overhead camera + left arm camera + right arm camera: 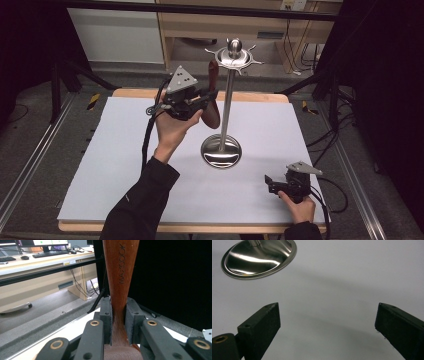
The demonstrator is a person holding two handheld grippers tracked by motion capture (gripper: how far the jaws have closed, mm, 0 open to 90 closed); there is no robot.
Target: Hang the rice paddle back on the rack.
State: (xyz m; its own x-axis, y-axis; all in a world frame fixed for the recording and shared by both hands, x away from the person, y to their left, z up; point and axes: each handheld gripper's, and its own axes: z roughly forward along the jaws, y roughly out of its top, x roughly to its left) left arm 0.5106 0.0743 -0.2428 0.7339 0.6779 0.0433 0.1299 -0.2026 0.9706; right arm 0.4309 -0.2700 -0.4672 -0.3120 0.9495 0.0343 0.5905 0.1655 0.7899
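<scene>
A dark brown wooden utensil [212, 111] stands upright beside the steel rack pole [228, 105], broad end down and handle top near the rack's hooked crown [234, 56]. Whether it hangs from a hook I cannot tell. My left gripper [206, 98] is raised above the table and shut on it. In the left gripper view the pads [106, 315] press both sides of the utensil's narrow neck [121, 277], which bears stamped lettering. My right gripper [270, 183] rests low at the table's near right, jaws open over bare mat [327, 317], with the rack's round base [259, 257] ahead.
A white mat [125, 165] covers the wooden table. The rack's round base [221, 151] sits mid-table. Black frame posts [56, 95] and cables [325, 135] stand around the table, with wooden furniture [200, 25] beyond the far edge.
</scene>
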